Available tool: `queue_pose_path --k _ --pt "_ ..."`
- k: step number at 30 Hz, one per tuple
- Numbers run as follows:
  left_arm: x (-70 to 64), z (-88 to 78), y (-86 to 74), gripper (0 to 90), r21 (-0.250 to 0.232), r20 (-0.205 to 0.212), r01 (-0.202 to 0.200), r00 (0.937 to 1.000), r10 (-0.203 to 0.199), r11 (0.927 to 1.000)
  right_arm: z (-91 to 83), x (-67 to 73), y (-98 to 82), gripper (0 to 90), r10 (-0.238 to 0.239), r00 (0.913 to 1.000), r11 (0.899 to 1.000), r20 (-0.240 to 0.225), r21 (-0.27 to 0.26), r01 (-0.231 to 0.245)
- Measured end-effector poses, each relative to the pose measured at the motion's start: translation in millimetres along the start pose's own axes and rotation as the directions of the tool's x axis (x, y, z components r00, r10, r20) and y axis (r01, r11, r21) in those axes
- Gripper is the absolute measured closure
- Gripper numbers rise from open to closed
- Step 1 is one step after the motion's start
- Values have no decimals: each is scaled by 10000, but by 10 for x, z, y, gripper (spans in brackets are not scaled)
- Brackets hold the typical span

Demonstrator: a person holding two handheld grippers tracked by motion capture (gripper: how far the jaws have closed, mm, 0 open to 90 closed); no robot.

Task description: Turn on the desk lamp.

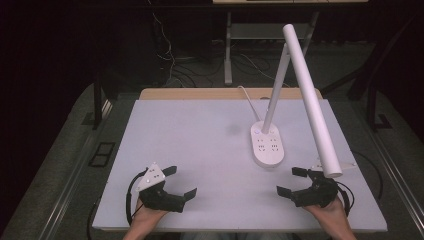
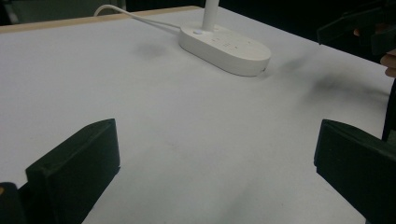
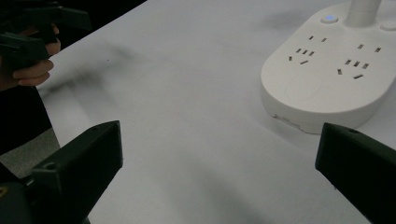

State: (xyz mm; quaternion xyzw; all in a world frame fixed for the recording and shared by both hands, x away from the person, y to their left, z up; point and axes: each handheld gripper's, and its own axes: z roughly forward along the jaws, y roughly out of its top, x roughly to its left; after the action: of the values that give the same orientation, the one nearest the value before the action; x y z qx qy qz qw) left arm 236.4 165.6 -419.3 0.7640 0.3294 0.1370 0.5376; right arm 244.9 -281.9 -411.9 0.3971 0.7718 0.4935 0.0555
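Both grippers sit near the front edge of the table (image 1: 165,120), jaws spread wide and holding nothing. The left gripper (image 1: 181,183) is well away from anything; the right gripper (image 1: 293,181) is the one near the action, just in front of the lamp base (image 1: 267,144).

So the thing to deal with is the white desk lamp: oval base with sockets on top, standing right of centre, an upright stem (image 1: 276,87) rising from its back end and the long lamp head (image 1: 312,100) slanting down toward the right hand, its tip hanging just above that gripper. The cord (image 1: 248,98) runs off the back edge.

My take on doing this well: go in with the right one, since the base is already right there between its jaws in the right gripper view (image 3: 322,70). If you're after the little button (image 3: 329,19) by the stem, close the jaws first and poke with one tip. If you're moving the head, grab it low and steady the base with the left, because that long bar looks like it'd tip the whole lamp.
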Motion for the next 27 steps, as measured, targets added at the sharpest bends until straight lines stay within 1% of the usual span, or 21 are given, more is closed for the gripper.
queue_pose_path --k 16,27 --pt "-3 0 -3 0 18 16 -5 10000 5 10000 -7 -5 -3 2 61 10000 10000 -11 56 -60" --pt "-3 17 -5 0 67 28 20 10000 -21 10000 -21 -40 -5 2 232 9997 9997 -71 120 -231"
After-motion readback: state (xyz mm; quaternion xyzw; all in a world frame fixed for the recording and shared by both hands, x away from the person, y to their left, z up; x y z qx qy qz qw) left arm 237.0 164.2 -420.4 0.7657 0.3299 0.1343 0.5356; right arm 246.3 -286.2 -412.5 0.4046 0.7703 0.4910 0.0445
